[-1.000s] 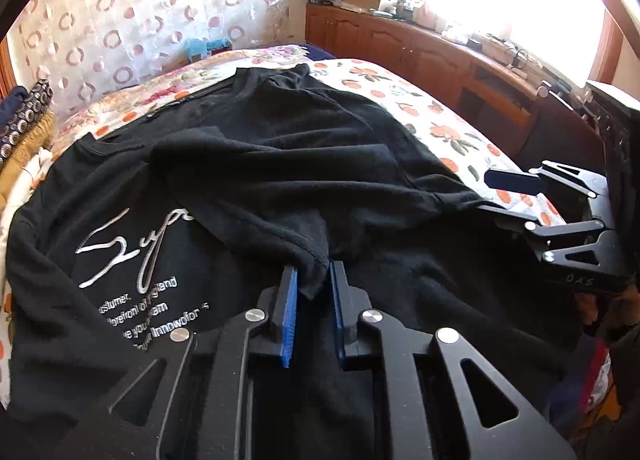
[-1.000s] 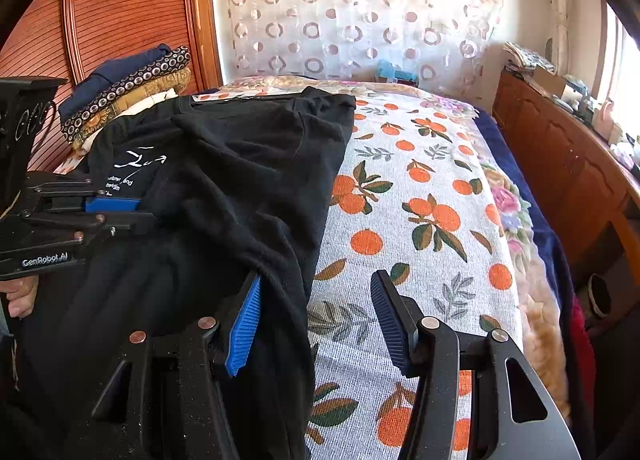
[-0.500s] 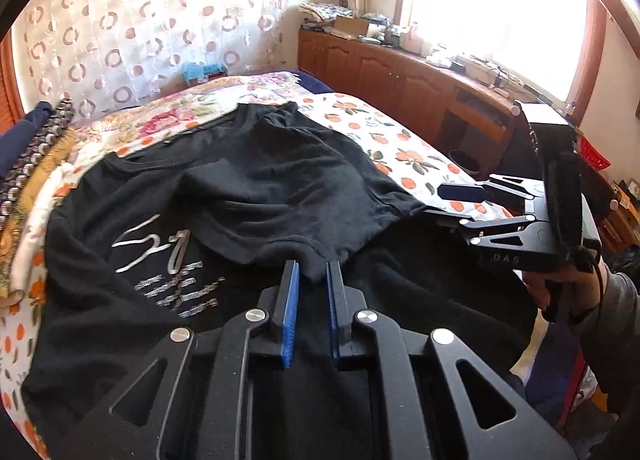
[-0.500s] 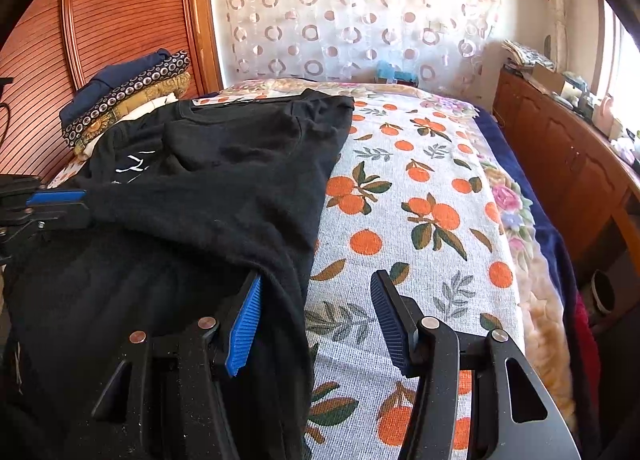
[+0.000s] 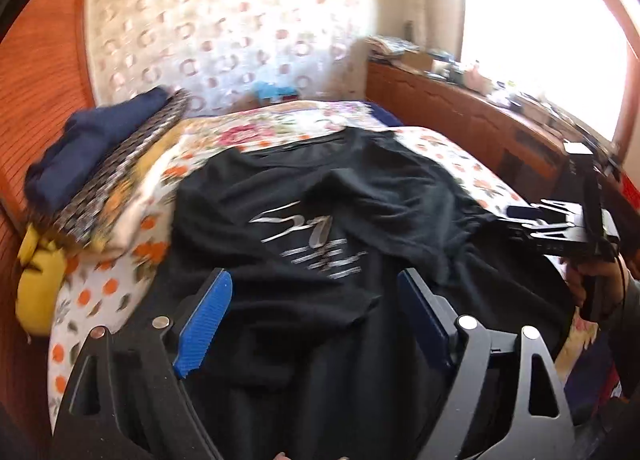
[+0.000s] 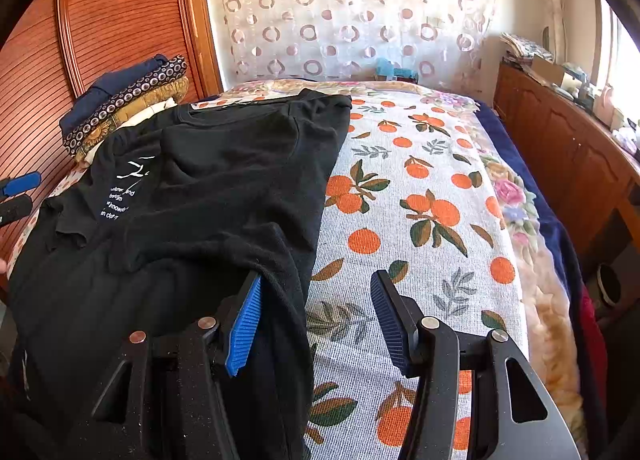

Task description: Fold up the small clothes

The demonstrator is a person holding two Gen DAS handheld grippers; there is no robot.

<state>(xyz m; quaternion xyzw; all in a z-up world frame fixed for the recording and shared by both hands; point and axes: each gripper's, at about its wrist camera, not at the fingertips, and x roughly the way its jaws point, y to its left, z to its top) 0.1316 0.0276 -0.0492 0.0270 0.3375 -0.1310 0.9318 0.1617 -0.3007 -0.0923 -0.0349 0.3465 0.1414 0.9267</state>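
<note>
Letting go, the left gripper (image 5: 316,314) now stands wide after pinching the black T-shirt (image 6: 208,196) a second ago; the folded flap lies across the bedspread (image 6: 420,188) toward twelve o'clock. The right gripper (image 6: 316,320) stays wide at the shirt's edge, so this fold looks finished.

left view motion-blurred; shirt (image 6: 224,180) lettering half covered by folded-over cloth.

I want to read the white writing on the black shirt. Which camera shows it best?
The right wrist view: the white writing is sharp there, though small and partly folded under. The left wrist view shows the writing bigger and centred on the black shirt, but blurred.
</note>
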